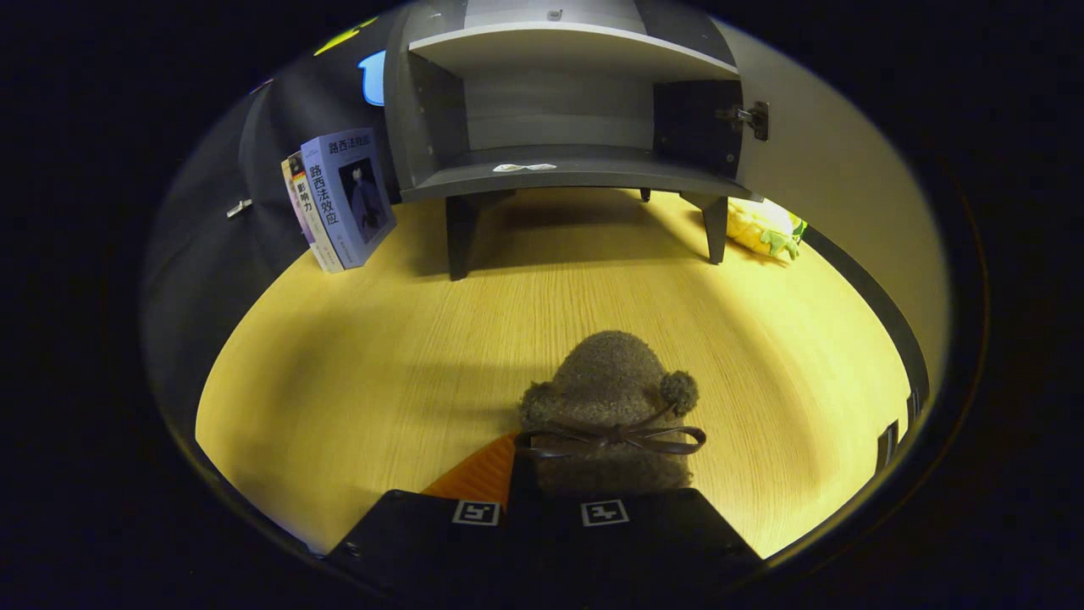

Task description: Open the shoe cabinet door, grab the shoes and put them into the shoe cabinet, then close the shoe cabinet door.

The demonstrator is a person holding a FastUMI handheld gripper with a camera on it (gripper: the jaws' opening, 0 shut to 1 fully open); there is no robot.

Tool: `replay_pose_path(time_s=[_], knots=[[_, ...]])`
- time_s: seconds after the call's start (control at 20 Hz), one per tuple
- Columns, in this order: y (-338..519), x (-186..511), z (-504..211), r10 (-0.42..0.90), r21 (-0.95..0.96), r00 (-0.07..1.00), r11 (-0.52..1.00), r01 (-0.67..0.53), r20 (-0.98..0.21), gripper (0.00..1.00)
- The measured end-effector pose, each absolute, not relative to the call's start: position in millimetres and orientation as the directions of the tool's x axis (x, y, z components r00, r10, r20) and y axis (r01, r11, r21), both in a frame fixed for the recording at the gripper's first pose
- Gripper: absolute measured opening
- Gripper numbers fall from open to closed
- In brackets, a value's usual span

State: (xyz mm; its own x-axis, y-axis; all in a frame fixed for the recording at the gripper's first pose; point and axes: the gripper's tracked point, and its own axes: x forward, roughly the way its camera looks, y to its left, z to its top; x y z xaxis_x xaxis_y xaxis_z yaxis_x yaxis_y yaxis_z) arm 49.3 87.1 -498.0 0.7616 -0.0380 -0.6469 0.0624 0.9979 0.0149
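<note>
Your gripper (pixel 550 500) looks clamped on the fuzzy brown shoe (pixel 608 398) at its heel end, one finger inside the opening, though the far finger's contact is hidden. The shoe hangs well short of the open shoe cabinet (pixel 559 169). Judge it light and soft: it squashes, so hold near the bow (pixel 618 439)

- Blue book (pixel 349 196), upright at the table's (pixel 356 373) far left edge: "路西法效应" reads on both cover and spine.
- Paler book (pixel 298 207) just behind it: spine reads "影响力".
- Shoe cabinet (pixel 559 119), bottom shelf: a small sticker (pixel 524 168), too small to read.
- Gripper (pixel 517 479), clamped on the shoe (pixel 605 390): each finger carries a square coded marker (pixel 604 512), no lettering.
</note>
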Motion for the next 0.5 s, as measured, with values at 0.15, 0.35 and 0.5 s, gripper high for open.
replay_pose_path(time_s=[0.15,0.35,0.5], knots=[[87.5,50.3,-499.5,-0.045,0.0,0.76,0.998,0.059,-0.648,0.2],[86.5,48.8,-499.2,-0.049,-0.014,0.745,0.998,0.054,-0.665,0.05],[86.2,45.7,-499.2,-0.043,-0.013,0.732,0.999,0.047,-0.68,0.05]])
